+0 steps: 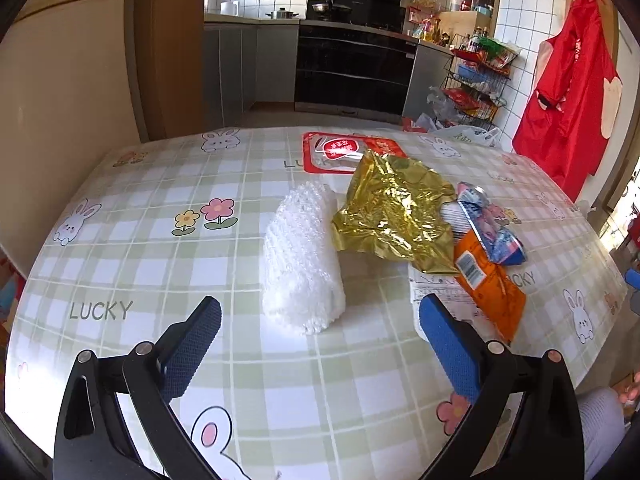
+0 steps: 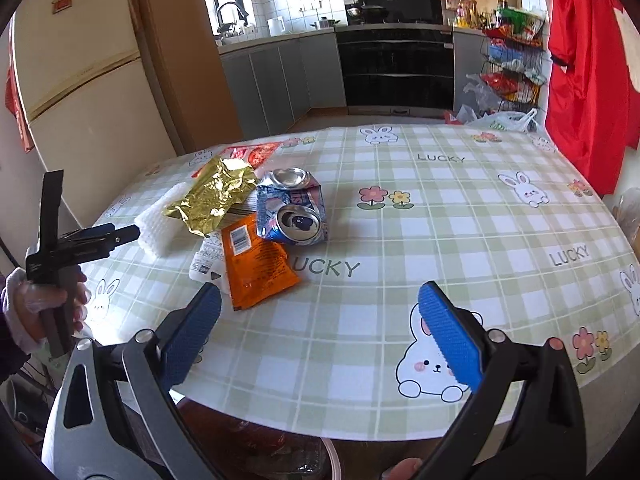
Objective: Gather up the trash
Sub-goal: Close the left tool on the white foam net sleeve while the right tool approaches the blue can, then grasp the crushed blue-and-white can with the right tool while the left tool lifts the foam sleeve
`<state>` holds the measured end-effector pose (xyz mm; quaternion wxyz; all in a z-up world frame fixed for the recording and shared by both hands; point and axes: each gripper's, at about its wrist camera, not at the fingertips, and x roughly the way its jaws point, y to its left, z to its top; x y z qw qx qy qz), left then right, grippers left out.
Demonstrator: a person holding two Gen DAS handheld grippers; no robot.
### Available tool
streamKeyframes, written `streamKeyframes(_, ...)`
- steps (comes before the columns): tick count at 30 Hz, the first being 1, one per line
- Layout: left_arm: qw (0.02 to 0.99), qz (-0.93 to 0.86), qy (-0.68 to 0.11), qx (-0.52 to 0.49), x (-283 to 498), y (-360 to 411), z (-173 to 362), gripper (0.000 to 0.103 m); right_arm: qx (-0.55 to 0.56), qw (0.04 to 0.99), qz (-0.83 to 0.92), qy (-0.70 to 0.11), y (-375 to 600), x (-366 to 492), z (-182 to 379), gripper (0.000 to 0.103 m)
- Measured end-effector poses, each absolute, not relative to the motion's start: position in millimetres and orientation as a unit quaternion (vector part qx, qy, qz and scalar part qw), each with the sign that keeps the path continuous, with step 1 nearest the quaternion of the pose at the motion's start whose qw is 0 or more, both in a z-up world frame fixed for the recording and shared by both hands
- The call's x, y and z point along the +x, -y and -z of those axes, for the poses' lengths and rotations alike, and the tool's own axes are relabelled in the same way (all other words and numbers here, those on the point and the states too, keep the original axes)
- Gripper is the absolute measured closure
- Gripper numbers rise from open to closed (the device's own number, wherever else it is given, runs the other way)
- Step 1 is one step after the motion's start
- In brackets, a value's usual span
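Trash lies in a heap on the checked tablecloth (image 1: 120, 240). A white bubble-wrap piece (image 1: 300, 264) lies nearest my left gripper (image 1: 320, 312), which is open and empty just short of it. Behind it lie a gold foil wrapper (image 1: 392, 208), a crushed blue can (image 1: 488, 224), an orange packet (image 1: 488, 284) and a red-and-clear packet (image 1: 340, 152). In the right wrist view the crushed can (image 2: 292, 208), orange packet (image 2: 256, 264), gold wrapper (image 2: 216, 196) and bubble wrap (image 2: 160, 224) lie ahead left of my right gripper (image 2: 320, 312), which is open and empty. The left gripper (image 2: 100, 236) shows at the left there.
The table's near edge (image 2: 360, 436) curves below my right gripper. A fridge (image 2: 80, 80) stands to the left. Kitchen cabinets and an oven (image 2: 396, 64) are beyond the table. A wire rack (image 2: 512, 68) and a red apron (image 2: 588, 60) are at the right.
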<state>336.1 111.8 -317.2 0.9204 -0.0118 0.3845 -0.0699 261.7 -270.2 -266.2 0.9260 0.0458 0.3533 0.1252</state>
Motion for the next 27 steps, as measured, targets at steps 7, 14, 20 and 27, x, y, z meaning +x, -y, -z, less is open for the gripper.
streamKeyframes(7, 0.904, 0.06, -0.419, 0.055, 380.4, -95.7, 343.7, 0.006, -0.027, 0.93, -0.113, -0.348, 253.7, 287.3, 278.6, 0.006)
streamKeyframes(14, 0.908, 0.059, -0.414, 0.004, 370.8, -120.4, 357.6, 0.067, 0.025, 0.935, -0.158, -0.316, 257.5, 326.2, 282.6, 0.006)
streamKeyframes(20, 0.92, 0.045, -0.381, -0.081, 345.9, -149.2, 365.2, 0.069, 0.053, 0.921, -0.176, -0.343, 238.6, 370.4, 293.9, 0.006)
streamKeyframes(27, 0.92, 0.045, -0.374, -0.11, 339.2, -155.9, 366.9, 0.069, 0.055, 0.9, -0.193, -0.387, 195.6, 425.7, 302.1, 0.006)
